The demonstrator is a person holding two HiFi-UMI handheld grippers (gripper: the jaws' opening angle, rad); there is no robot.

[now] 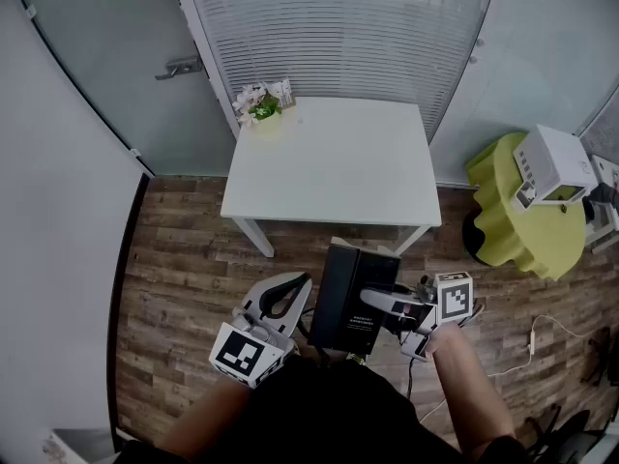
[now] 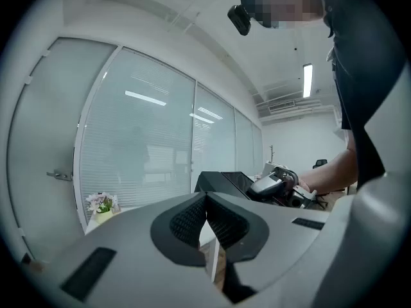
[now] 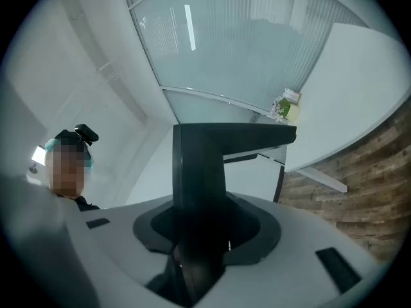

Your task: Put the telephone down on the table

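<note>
Right claw [image 1: 375,304]: jaws part-way apart and clamped on the black telephone [image 1: 352,298]. In the right gripper view the telephone's [image 3: 199,165] dark body fills the gap between the pads of the claw [image 3: 199,235] and rises straight up out of it.

Left claw [image 1: 293,290]: jaws fully together, nothing between them. The left gripper view shows the two ribbed pads [image 2: 192,222] meeting along a single seam of the claw [image 2: 207,220]. It sits just left of the telephone, apart from it.

Telephone position: held in the air over the wood-plank floor [image 1: 174,259], in front of the near edge of the white tabletop [image 1: 329,162], not resting on it. From the left gripper view the telephone [image 2: 225,181] is to the right, with the right claw [image 2: 277,185] on its far side.

Tabletop: bare except for a small potted flower arrangement [image 1: 263,104] at its far left corner, next to the frosted glass wall [image 1: 319,37].

Right of the tabletop: a lime-green stand [image 1: 517,216] carrying a white box [image 1: 553,162]
</note>
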